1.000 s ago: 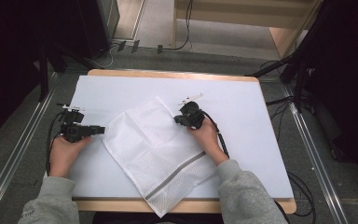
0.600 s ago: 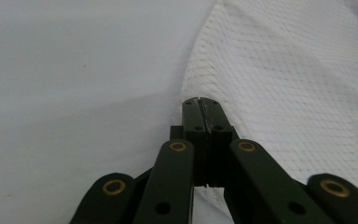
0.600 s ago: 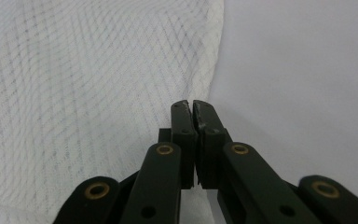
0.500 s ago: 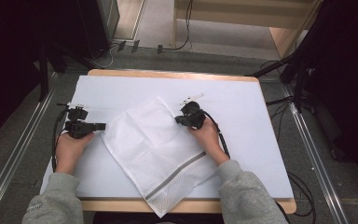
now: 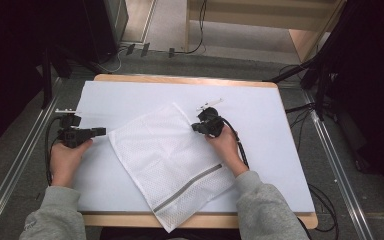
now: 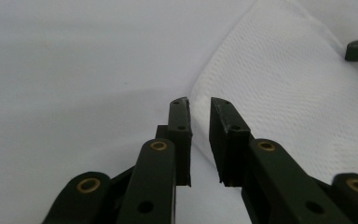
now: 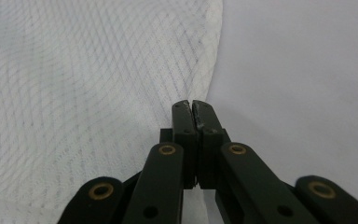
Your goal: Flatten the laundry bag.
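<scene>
A white mesh laundry bag with a grey zipper lies flat and askew on the white table cover; its lower corner hangs over the front edge. My left gripper sits at the bag's left corner, jaws a little apart with nothing between them. In the left gripper view that corner of the mesh bag lies just ahead of the left gripper. My right gripper rests on the bag's right edge near its far corner. There the right gripper is shut, pinching the hem of the mesh bag.
A small white object lies on the cover just beyond the right gripper. The wooden table rim runs along the back. Cables trail from both grippers. Dark stands and floor cables surround the table.
The left gripper has crept slightly forward and toward the bag's left corner. The right gripper and the bag have hardly moved.
</scene>
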A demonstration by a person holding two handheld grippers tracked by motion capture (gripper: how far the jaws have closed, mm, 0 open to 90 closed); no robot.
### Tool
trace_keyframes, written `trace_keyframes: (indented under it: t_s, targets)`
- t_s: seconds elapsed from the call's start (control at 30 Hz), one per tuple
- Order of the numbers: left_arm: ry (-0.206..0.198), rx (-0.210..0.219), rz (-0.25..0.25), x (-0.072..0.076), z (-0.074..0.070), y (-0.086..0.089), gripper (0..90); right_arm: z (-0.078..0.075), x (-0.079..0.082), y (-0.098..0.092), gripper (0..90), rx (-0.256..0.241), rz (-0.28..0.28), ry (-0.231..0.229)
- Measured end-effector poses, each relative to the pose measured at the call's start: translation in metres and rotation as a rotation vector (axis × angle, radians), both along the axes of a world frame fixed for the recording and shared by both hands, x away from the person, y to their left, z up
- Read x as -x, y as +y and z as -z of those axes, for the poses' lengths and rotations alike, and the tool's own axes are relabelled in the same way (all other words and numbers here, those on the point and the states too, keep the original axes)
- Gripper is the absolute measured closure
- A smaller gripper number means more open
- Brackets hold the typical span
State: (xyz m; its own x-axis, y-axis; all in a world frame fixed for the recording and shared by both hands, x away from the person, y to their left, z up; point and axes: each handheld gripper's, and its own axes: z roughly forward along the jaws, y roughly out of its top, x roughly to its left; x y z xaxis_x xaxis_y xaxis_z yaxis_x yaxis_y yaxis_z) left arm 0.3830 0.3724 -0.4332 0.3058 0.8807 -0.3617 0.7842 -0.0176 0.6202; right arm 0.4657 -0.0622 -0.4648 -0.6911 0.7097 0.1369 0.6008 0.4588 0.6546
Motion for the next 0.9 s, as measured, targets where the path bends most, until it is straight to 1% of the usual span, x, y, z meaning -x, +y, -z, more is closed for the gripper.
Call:
trace_keyframes:
  t_s: [0.03,0.07,0.1,0.2,0.23,0.37,0.43,0.57,0.7,0.8,0.9]
  targets:
    - [0.010,-0.003,0.011,0.000,0.000,-0.001,76.5,0.000,-0.001,-0.002,90.0,-0.004,0.007,0.002]
    - [0.012,-0.006,0.019,-0.001,0.001,-0.003,75.2,0.001,-0.002,-0.005,90.0,-0.010,0.009,0.003]
    - [0.012,-0.006,0.023,-0.001,0.001,-0.004,74.0,0.001,-0.003,-0.007,90.0,-0.012,0.023,0.010]
    - [0.005,-0.012,0.035,-0.001,0.000,-0.009,70.3,0.001,-0.005,-0.014,90.0,-0.013,0.034,0.003]
    - [0.005,-0.015,0.040,-0.002,0.000,-0.010,68.8,0.001,-0.006,-0.016,90.0,-0.013,0.043,0.008]
    - [0.001,-0.024,0.062,-0.002,-0.001,-0.017,66.4,0.002,-0.009,-0.027,90.0,-0.014,0.071,0.006]
    - [-0.002,-0.023,0.065,-0.003,-0.002,-0.021,64.1,0.002,-0.010,-0.033,90.0,-0.018,0.091,0.008]
    - [-0.004,-0.033,0.090,-0.005,-0.003,-0.030,61.5,0.003,-0.013,-0.047,90.0,-0.026,0.132,0.013]
    - [-0.005,-0.045,0.118,-0.009,-0.003,-0.040,58.5,0.004,-0.013,-0.061,90.0,-0.034,0.167,0.019]
    - [-0.003,-0.044,0.140,-0.012,-0.002,-0.049,56.8,0.004,-0.013,-0.069,90.0,-0.039,0.187,0.024]
    - [-0.003,-0.050,0.166,-0.015,-0.003,-0.059,56.4,0.004,-0.011,-0.076,90.0,-0.035,0.207,0.018]
